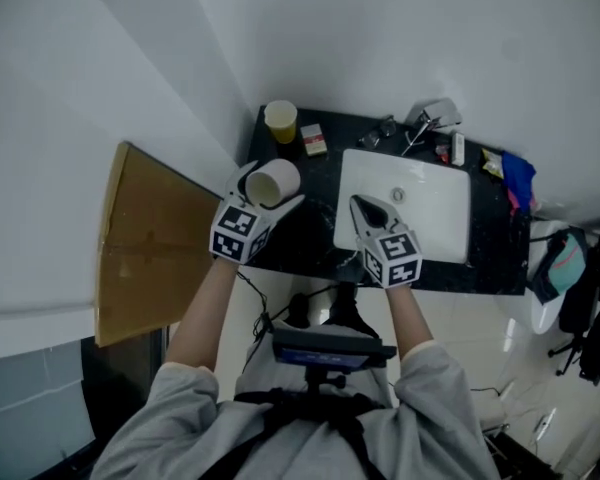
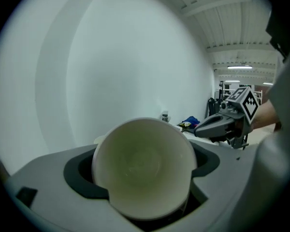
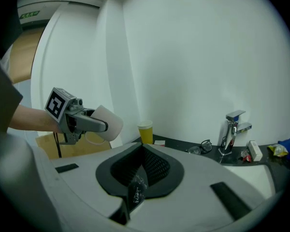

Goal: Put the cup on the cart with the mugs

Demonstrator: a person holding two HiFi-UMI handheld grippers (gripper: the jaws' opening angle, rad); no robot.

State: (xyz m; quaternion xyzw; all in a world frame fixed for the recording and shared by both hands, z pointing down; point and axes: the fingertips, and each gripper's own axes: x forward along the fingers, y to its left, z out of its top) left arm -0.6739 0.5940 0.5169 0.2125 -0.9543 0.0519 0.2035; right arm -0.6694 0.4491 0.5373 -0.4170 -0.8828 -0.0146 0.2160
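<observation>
Holding: left hand-held gripper [image 1: 271, 187] pinches the white cup [image 1: 278, 177], in the air at the sink's [image 1: 450, 218] 9 o'clock.
Right hand-held gripper [image 1: 360, 204]: pressed together, empty.
Progress: cup grasped; no cart or mugs in view, so carrying and placing remain.

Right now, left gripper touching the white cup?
Touching. The left gripper view shows the white cup pinned between the jaws of the left gripper, mouth facing camera.

Person in a grey long-sleeved top, sleeves [image 1: 183, 380] ending near the elbows. Black harness straps [image 1: 302, 420] cross the torso below a black chest-mounted device [image 1: 326, 347]. A thin black cable [image 1: 252, 296] trails from the left gripper [image 1: 268, 186]. The left gripper and the right gripper [image 1: 360, 205] have light grey shells with dark ribbed jaw lining [image 3: 152, 168]; each bears a white cube [image 1: 393, 258] with black square markers.
</observation>
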